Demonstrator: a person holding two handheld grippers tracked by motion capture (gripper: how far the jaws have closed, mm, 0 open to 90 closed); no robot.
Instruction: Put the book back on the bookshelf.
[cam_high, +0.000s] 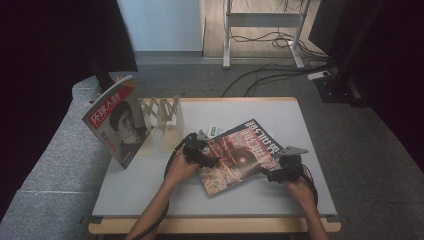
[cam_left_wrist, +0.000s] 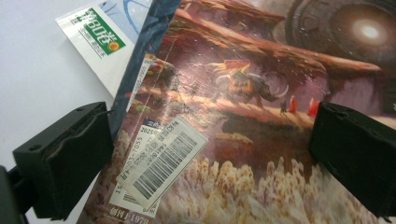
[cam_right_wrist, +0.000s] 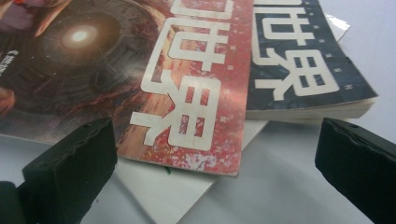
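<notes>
A red science-fiction magazine (cam_high: 239, 159) (cam_left_wrist: 261, 93) (cam_right_wrist: 140, 70) lies tilted at the table's middle, on top of a dark blue magazine (cam_high: 256, 128) (cam_right_wrist: 299, 56) and a white and green one (cam_high: 215, 131) (cam_left_wrist: 100, 42). My left gripper (cam_high: 211, 160) (cam_left_wrist: 210, 158) is open, its jaws straddling the red cover's near left corner by the barcode sticker (cam_left_wrist: 163, 161). My right gripper (cam_high: 269, 175) (cam_right_wrist: 215, 168) is open too, low over the table, facing the red magazine's right edge without touching it.
Another magazine (cam_high: 120, 122) with a portrait cover stands upright at the table's left, leaning on a wooden folding rack (cam_high: 162, 115). The white table (cam_high: 150, 185) has bare room in front and to the right. Cables and desk legs lie on the floor beyond.
</notes>
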